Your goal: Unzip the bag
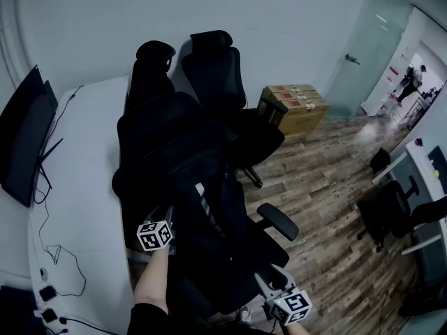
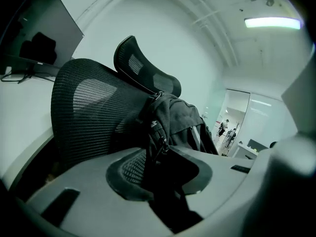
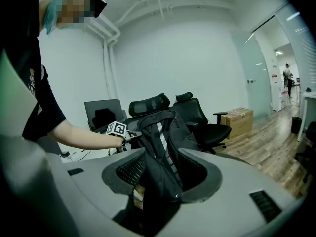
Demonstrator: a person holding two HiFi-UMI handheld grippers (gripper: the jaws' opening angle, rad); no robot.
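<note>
A black backpack (image 1: 209,222) with a pale stripe stands upright on the seat of a black mesh office chair (image 2: 89,112). My left gripper (image 1: 170,213) is at the bag's upper left side, its jaws closed on a fold of the bag (image 2: 182,122) by a zipper line, with dark fabric filling the gap between the pads (image 2: 129,169). In the right gripper view the left gripper (image 3: 133,135) touches the bag (image 3: 158,142) near its top. My right gripper (image 1: 264,282) is lower right by the seat edge, open, short of the bag, which shows beyond its jaws (image 3: 163,174).
Two more black chairs (image 1: 216,68) stand behind. Cardboard boxes (image 1: 293,107) sit on the wood floor by the wall. A white desk (image 1: 77,187) with a monitor (image 1: 24,142) and cables runs along the left. The chair's armrest (image 1: 279,222) juts right. People stand in the far corridor (image 1: 412,79).
</note>
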